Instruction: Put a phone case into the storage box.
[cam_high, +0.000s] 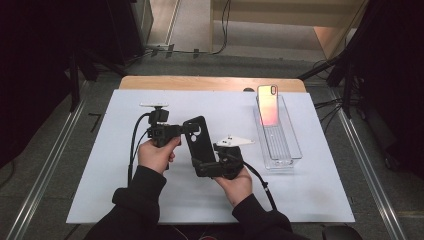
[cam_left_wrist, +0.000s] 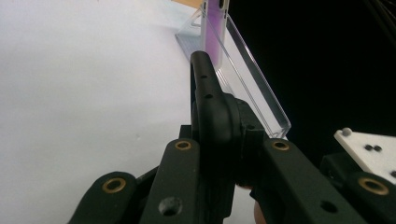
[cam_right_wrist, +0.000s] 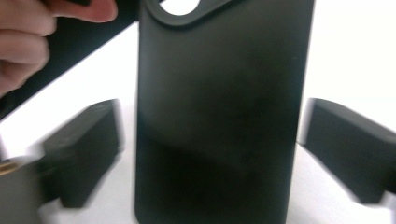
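A black phone case (cam_high: 197, 137) with a round camera opening is held up above the white mat, between both hands. My left gripper (cam_high: 186, 129) comes in from the left and is shut on the case's upper edge; in the left gripper view its jaws clamp the case (cam_left_wrist: 208, 102) edge-on. My right gripper (cam_high: 201, 165) sits at the case's lower end and is open. In the right gripper view its fingers (cam_right_wrist: 88, 144) stand apart on either side of the case (cam_right_wrist: 224, 116), with gaps showing on both sides.
A clear plastic tray (cam_high: 285, 150) lies at the right of the white mat (cam_high: 125, 190), and a pink-backed phone (cam_high: 267, 105) leans upright at its far end. Dark floor and metal rails flank the table. The person's left hand (cam_right_wrist: 28, 28) is close to the case.
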